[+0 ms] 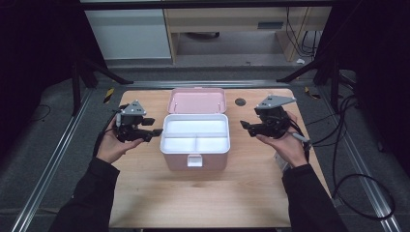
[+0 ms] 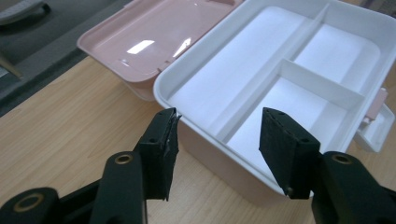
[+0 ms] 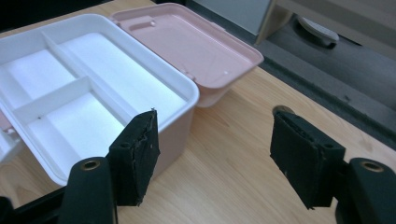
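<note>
- Jaws of the left gripper [image 1: 153, 126]: set wide apart, nothing held between them. In the left gripper view the gripper [image 2: 217, 137] is seen with one jaw over the near rim of the box and the other just outside that rim, above the table; no contact with the box can be made out.
- Jaws of the right gripper [image 1: 245, 126]: likewise spread wide, nothing gripped. In the right gripper view the gripper [image 3: 212, 140] is seen with one jaw next to the box wall and the other over bare wood.
- Box [image 1: 195, 155]: pink body, placed at the middle of the table [image 1: 208, 198], between the two grippers and near both. It is stood open.
- Lid [image 1: 197, 100]: pink, hinged at the far side of the box and laid back flat on the table. Also seen in the left gripper view [image 2: 140, 42] and the right gripper view [image 3: 187, 44].
- Tray [image 1: 195, 136]: white, seated in the box top, divided into one long compartment at the far side and two smaller ones at the near side; all are seen bare.
- Latch [image 1: 195, 161]: white, on the near front wall of the box, hanging open.
- Left hand [image 1: 112, 145] and right hand [image 1: 289, 145]: each wrapped under its gripper, dark sleeves entering from the bottom edge.
- Dark round mark [image 1: 240, 102]: on the table right of the lid.
</note>
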`<state>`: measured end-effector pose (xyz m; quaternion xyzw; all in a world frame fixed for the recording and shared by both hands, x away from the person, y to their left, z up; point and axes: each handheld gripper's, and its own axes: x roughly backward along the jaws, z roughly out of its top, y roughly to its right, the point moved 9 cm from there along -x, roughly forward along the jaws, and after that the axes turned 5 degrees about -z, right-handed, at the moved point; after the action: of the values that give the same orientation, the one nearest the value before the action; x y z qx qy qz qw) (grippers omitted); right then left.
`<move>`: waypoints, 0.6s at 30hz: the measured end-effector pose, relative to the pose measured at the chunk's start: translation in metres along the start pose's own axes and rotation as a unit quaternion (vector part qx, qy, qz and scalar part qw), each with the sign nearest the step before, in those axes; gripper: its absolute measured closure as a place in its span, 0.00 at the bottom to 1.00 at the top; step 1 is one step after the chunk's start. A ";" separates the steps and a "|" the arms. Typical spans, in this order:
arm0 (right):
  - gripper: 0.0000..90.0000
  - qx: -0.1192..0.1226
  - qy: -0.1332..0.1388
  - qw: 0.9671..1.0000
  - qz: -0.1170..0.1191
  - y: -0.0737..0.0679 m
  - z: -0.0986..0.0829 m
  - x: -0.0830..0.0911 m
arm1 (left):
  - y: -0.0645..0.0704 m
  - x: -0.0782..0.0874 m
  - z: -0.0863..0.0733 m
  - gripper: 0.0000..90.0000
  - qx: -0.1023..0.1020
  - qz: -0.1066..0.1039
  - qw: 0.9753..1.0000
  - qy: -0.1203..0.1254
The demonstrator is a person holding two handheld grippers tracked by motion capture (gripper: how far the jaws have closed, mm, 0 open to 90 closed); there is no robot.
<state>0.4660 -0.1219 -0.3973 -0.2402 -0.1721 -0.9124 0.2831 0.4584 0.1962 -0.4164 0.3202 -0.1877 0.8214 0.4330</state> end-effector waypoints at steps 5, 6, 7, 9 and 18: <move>0.40 0.040 -0.001 0.999 0.036 -0.016 0.016 -0.012 | 0.004 -0.010 0.004 0.53 -0.035 -0.026 0.998 -0.038; 0.41 0.049 -0.002 0.998 0.044 -0.019 0.018 -0.014 | 0.004 -0.012 0.005 0.53 -0.042 -0.031 0.998 -0.045; 0.41 0.056 -0.003 0.997 0.052 -0.022 0.020 -0.017 | 0.004 -0.014 0.007 0.54 -0.048 -0.036 0.997 -0.048; 0.42 0.075 -0.010 0.995 0.070 -0.028 0.023 -0.023 | 0.005 -0.018 0.009 0.57 -0.060 -0.051 0.995 -0.063; 0.48 0.139 -0.037 0.981 0.132 -0.048 0.021 -0.044 | 0.007 -0.039 0.007 0.65 -0.107 -0.081 0.983 -0.124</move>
<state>0.4763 -0.0559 -0.4127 -0.2524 -0.2743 -0.8246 0.4256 0.4717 0.1653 -0.4388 0.3854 -0.2997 0.7129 0.5034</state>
